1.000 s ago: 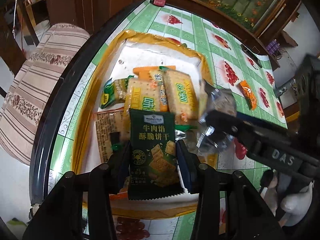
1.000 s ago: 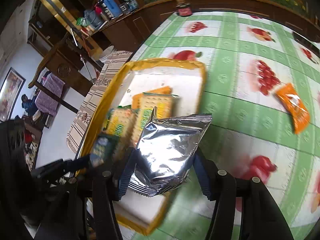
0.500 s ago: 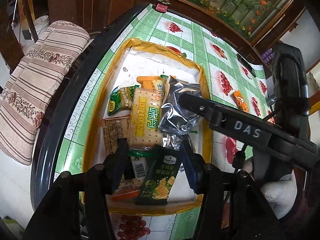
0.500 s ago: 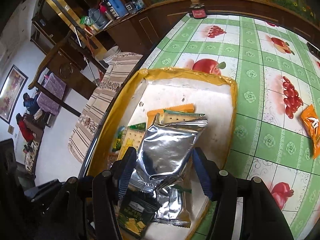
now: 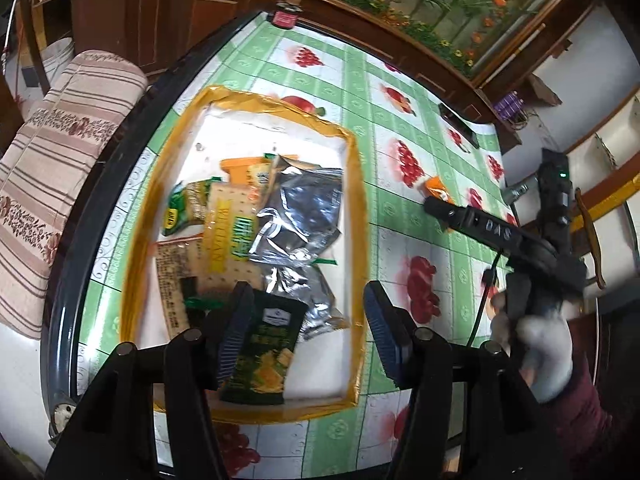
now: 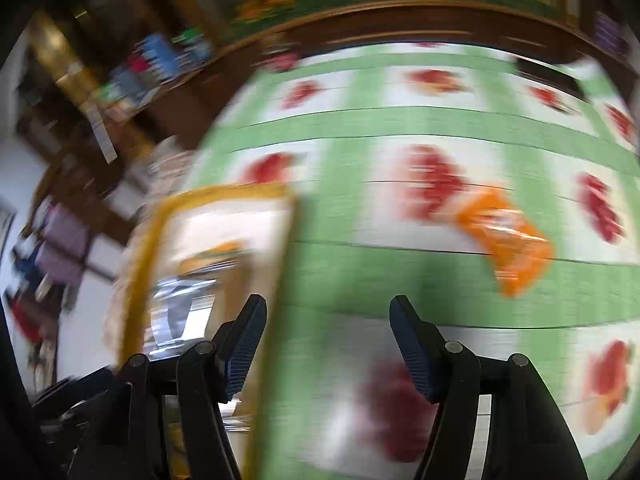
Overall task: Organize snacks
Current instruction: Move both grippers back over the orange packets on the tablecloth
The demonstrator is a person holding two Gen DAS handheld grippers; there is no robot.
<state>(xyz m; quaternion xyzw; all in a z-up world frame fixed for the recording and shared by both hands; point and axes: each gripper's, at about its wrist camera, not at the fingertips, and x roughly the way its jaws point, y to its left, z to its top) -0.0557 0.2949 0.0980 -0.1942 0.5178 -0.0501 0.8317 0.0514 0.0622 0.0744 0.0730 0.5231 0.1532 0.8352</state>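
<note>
A yellow-rimmed white tray (image 5: 358,200) on the green fruit-print tablecloth holds several snack packets: a silver foil bag (image 5: 304,212), yellow cracker packs (image 5: 230,232) and a dark green cracker packet (image 5: 264,356). My left gripper (image 5: 306,330) is open and empty above the tray's near end, with the green packet lying under its left finger. My right gripper (image 6: 328,350) is open and empty over the cloth right of the tray (image 6: 276,264); its view is blurred. An orange snack packet (image 6: 504,240) lies ahead of it, also seen in the left wrist view (image 5: 438,190).
A black phone-like object (image 5: 458,124) lies near the table's far edge. A small red item (image 5: 284,18) sits at the far rim. A striped cushioned seat (image 5: 60,152) is beyond the table's left edge. Wooden cabinets line the back.
Both grippers opened. The green packet and the silver bag now lie in the tray. The right gripper has swung right, away from the tray, toward the orange packet.
</note>
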